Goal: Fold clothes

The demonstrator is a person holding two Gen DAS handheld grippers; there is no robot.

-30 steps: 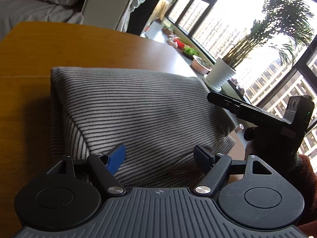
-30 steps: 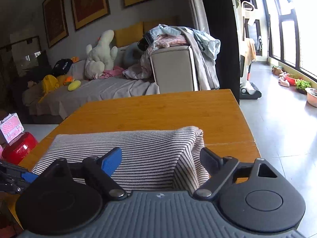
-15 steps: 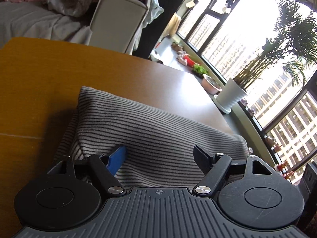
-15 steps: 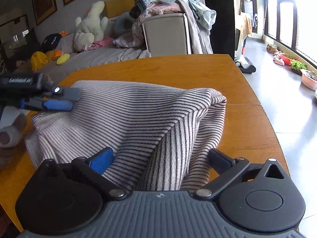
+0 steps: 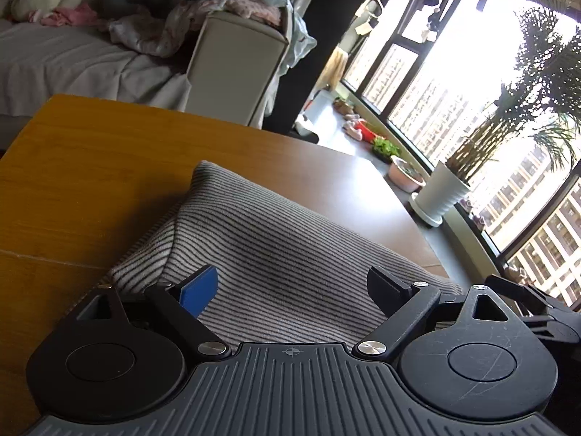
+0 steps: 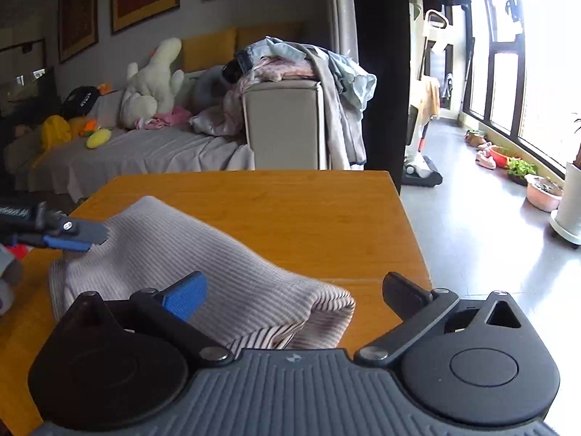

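A grey striped garment (image 5: 276,254) lies folded in a bundle on the wooden table (image 5: 90,167). My left gripper (image 5: 290,287) is open and hovers over the garment's near edge, with cloth showing between its fingers. My right gripper (image 6: 294,290) is open over the garment's other end (image 6: 218,272), where a rolled fold faces the camera. The left gripper's fingers (image 6: 72,236) show in the right wrist view at the garment's far left corner. The right gripper's body (image 5: 533,309) shows at the right edge of the left wrist view.
A sofa (image 6: 145,152) with stuffed toys and a beige armchair (image 6: 287,123) piled with clothes stand beyond the table. A white plant pot (image 5: 441,192) and small bowls sit by the windows. The table's right edge (image 6: 410,225) drops to a tiled floor.
Both grippers have tilted and pulled back over the garment. The garment has sunk from a raised, tented shape into a flatter bundle on the table.
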